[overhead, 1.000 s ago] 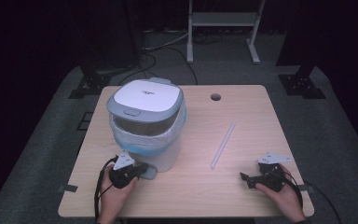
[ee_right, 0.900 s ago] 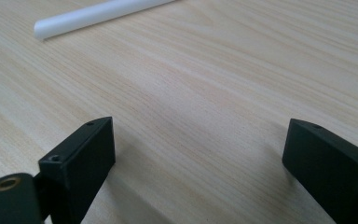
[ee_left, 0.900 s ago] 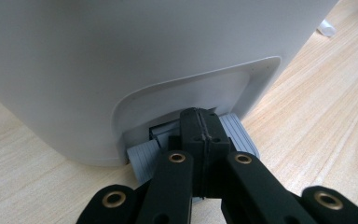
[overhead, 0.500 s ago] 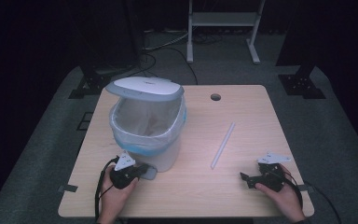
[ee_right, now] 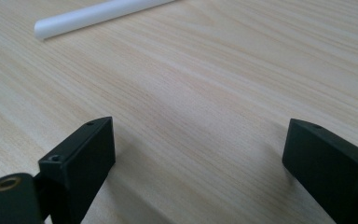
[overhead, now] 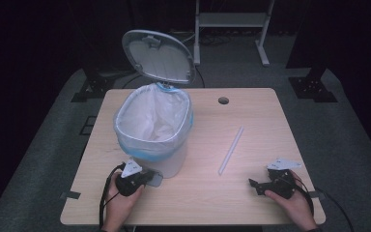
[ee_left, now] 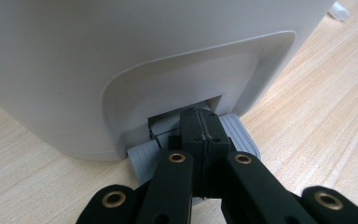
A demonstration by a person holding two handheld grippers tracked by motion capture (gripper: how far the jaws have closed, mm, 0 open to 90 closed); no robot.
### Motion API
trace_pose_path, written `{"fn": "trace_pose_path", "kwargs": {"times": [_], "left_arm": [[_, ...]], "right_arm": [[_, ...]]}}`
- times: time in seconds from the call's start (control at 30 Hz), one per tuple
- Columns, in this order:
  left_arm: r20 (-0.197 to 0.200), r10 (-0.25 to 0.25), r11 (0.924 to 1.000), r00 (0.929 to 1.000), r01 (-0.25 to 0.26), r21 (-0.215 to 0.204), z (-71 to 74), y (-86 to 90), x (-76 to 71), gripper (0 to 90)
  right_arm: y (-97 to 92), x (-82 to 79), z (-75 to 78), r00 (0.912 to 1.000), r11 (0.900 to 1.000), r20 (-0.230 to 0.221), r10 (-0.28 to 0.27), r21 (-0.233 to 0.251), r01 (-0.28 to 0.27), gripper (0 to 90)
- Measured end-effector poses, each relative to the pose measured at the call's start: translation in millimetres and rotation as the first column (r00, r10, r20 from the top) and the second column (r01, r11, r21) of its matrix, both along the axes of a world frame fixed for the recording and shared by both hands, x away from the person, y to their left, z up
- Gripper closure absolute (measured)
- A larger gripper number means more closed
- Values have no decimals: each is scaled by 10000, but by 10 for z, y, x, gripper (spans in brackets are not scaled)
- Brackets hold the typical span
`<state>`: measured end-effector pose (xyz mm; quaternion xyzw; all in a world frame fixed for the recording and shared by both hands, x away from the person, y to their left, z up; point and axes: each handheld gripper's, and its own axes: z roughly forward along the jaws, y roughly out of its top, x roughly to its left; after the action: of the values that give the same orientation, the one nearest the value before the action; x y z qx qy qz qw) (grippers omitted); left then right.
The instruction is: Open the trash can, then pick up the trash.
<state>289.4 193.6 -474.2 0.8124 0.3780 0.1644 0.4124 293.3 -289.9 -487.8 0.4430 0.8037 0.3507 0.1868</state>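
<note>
Your left gripper (ee_left: 200, 135), jaws pressed together, sits on the bin's (overhead: 152, 140) pedal (ee_left: 237, 135) (lid (overhead: 159, 57) up). Your right gripper (ee_right: 196, 154) rests jaws apart, near the tube (ee_right: 98, 14).

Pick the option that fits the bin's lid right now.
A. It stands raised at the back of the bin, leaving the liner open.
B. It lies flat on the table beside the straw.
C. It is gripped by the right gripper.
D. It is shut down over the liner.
A: the lid stands up behind the bin, its white liner open to view, while the left gripper, jaws shut, presses the grey pedal.
</note>
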Motion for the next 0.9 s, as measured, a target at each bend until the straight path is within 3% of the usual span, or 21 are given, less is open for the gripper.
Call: {"fn": "trace_pose_path", "kwargs": {"times": [0.17,0.4,0.53,0.9], "left_arm": [[149,-7,10000,9999,6,42,-9,0,-13,900],[168,-13,9996,9999,17,-273,-34,33,-14,900],[245,45,9991,9997,-34,-428,-54,38,-36,900],[420,70,9997,9991,-60,-250,-54,19,-51,900]], "right_arm": [[3,3,1,10000,10000,-19,-11,4,11,78],[12,9,1,10000,10000,0,-60,1,60,79],[41,40,29,9997,9999,-223,-129,-39,129,85],[113,72,172,9999,9978,103,128,644,-134,85]]}}
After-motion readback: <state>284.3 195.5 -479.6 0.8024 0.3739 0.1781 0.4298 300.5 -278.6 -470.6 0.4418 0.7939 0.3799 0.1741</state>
